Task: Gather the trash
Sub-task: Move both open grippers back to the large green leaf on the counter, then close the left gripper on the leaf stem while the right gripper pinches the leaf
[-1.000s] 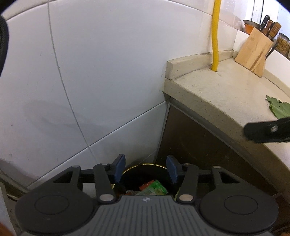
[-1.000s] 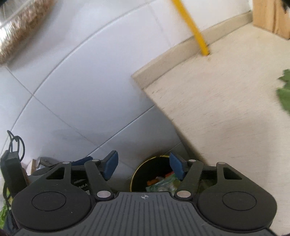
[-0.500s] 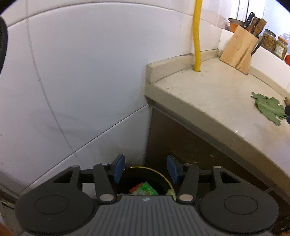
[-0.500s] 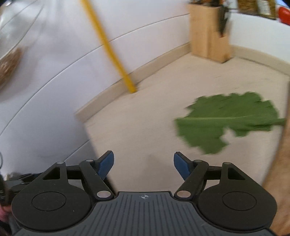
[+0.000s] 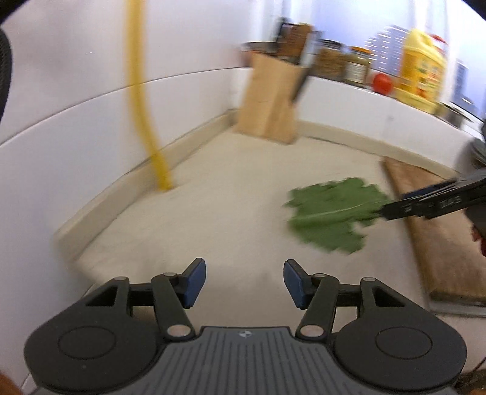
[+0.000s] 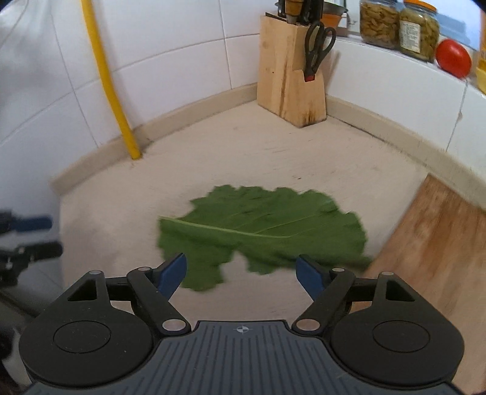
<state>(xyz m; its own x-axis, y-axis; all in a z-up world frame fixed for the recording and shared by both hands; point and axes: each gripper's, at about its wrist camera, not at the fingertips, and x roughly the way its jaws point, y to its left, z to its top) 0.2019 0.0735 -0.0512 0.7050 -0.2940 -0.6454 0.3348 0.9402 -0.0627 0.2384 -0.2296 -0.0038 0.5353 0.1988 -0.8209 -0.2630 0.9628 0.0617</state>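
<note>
Left wrist view, blurred: left gripper [image 5: 244, 284] with jaws spread wide and empty, over the near edge of the beige table [image 5: 231, 194]; green leaf [image 5: 332, 217] lying flat on the table ahead and to the right of the jaws, well apart from them; right gripper [image 5: 395, 209] reaching in from the right edge, its tips at the leaf's right end, contact impossible to tell through the blur; wooden cutting board [image 5: 425, 224] beyond the leaf on the right; yellow pipe [image 5: 142, 100] ahead left against the white tiles; knife block [image 5: 273, 100] far ahead in the corner. Right wrist view: right gripper [image 6: 241, 275] with jaws spread wide, nothing between them; leaf [image 6: 261, 231] flat on the table just ahead, its near edge between the two blue pads [image 6: 173, 273]; cutting board [image 6: 431, 237] to the right of the jaws; knife block [image 6: 290, 76] with scissors [image 6: 319, 45] far ahead; jars [image 6: 398, 25] and a tomato [image 6: 452, 57] on the ledge, far ahead right; left gripper [image 6: 29, 235] dim at the left edge
</note>
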